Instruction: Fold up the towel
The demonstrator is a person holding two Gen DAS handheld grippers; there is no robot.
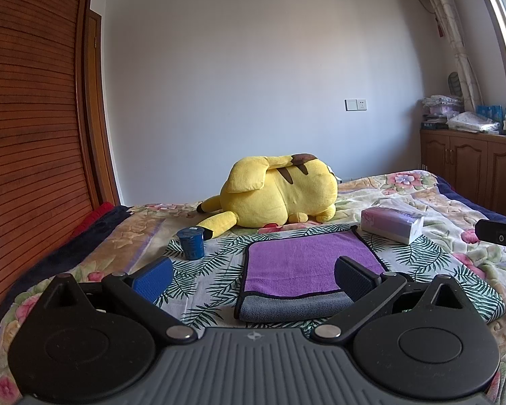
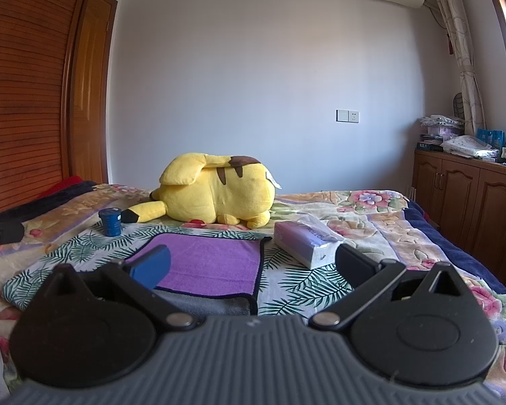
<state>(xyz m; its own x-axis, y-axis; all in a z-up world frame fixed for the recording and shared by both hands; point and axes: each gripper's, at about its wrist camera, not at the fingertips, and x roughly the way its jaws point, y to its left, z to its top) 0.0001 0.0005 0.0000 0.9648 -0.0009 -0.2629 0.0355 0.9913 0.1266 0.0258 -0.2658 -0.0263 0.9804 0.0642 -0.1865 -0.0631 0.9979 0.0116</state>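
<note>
Already your towel [image 1: 307, 263] shows one fold: the purple face lies on top, with a grey layer peeking out along the near edge. It sits flat on the leaf-print cloth [image 1: 212, 270] on the bed, between the blue cup [image 1: 191, 243] and the tissue box [image 1: 391, 224]. Your left gripper [image 1: 253, 278] and right gripper [image 2: 253, 265] both hover spread wide, holding nothing. I'd judge another fold remains, plus tidying that offset near edge.
</note>
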